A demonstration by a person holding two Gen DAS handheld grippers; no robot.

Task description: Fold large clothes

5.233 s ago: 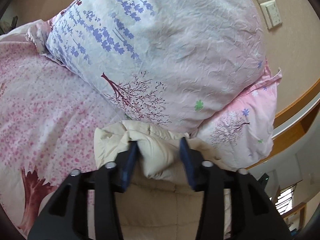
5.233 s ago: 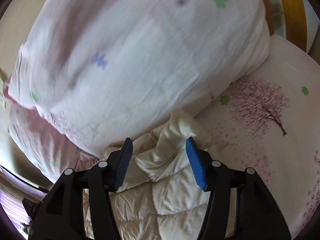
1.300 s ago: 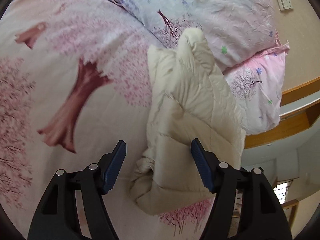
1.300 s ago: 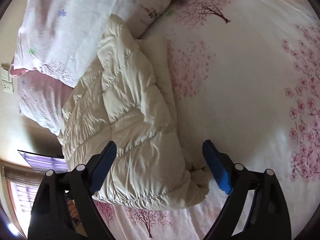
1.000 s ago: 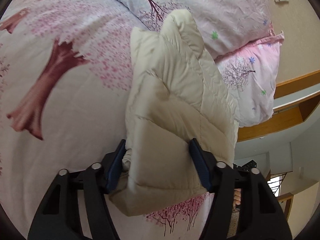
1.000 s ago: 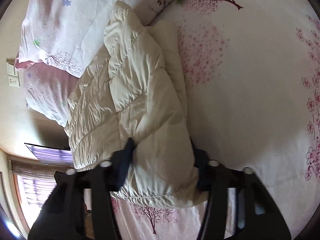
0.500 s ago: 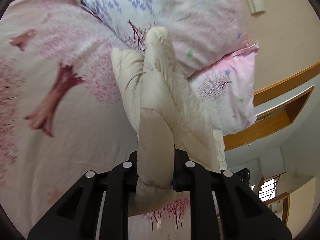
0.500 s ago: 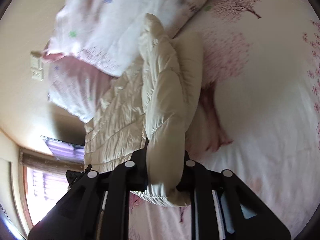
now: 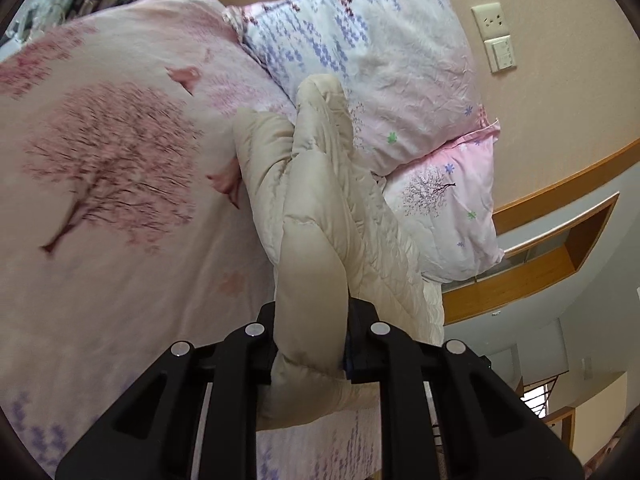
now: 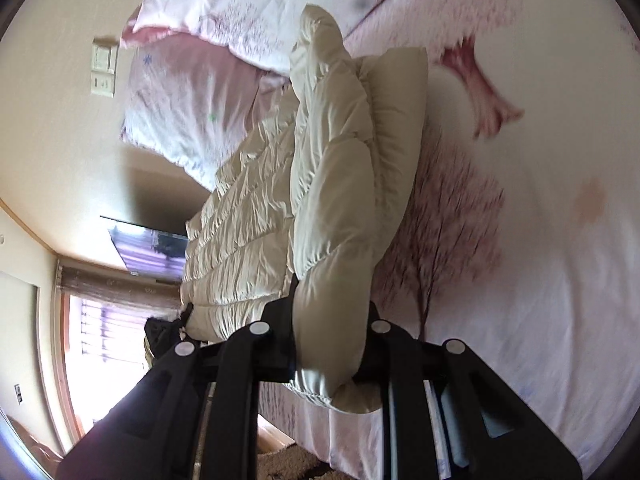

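Both grippers, left (image 9: 310, 344) and right (image 10: 328, 350), pinch the jacket's (image 9: 320, 208) near edge, ready to fold it towards the pillows (image 9: 400, 64).

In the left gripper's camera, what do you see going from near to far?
left gripper → cream puffy jacket → purple-flowered pillow → wall sockets

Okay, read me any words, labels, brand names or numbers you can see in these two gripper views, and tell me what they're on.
None can be read.
Cream quilted puffer jacket, clamped by the left gripper and right gripper: no tag or logo shows.
Pink cherry-tree bedsheet and floral pillows: pictures only, no lettering.
Beige wall socket and switch plates: any markings are too small to read.
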